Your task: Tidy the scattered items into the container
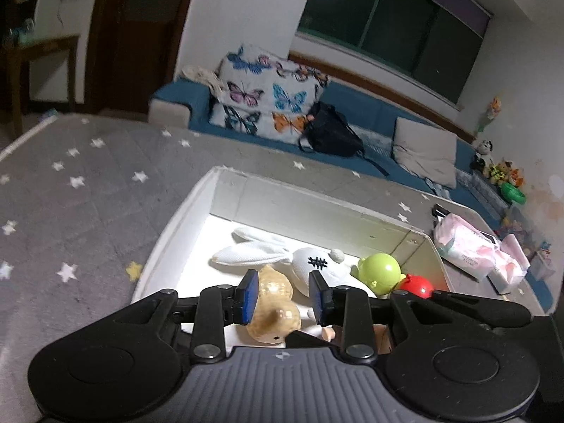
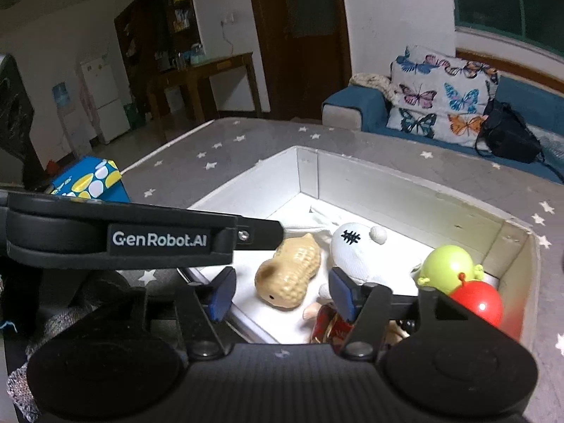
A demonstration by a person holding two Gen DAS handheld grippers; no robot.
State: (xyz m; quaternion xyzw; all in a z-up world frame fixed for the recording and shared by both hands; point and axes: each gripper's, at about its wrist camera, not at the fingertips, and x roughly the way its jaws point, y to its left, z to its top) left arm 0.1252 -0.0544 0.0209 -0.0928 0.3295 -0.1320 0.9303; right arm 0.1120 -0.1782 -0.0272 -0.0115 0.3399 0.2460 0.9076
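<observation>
A white box (image 1: pixel 176 225) (image 2: pixel 416 190) stands on the grey star-patterned mat. Inside lie a tan peanut-shaped toy (image 1: pixel 273 303) (image 2: pixel 292 275), a white plush rabbit (image 1: pixel 310 264) (image 2: pixel 356 250), a green ball toy (image 1: pixel 380 269) (image 2: pixel 447 264), a red ball toy (image 1: pixel 416 285) (image 2: pixel 479 303) and a small red figure (image 2: pixel 328 324). My left gripper (image 1: pixel 283 296) is open over the box, its jaws either side of the peanut toy without gripping it; it also shows in the right wrist view (image 2: pixel 261 234). My right gripper (image 2: pixel 282 296) is open and empty above the box's near edge.
A blue sofa (image 1: pixel 352 105) with a butterfly quilt (image 1: pixel 268 95), a black bag (image 1: pixel 331 130) and a pillow stands behind the mat. A pink tissue pack (image 1: pixel 469 246) lies right of the box. A blue patterned box (image 2: pixel 91 179) sits left.
</observation>
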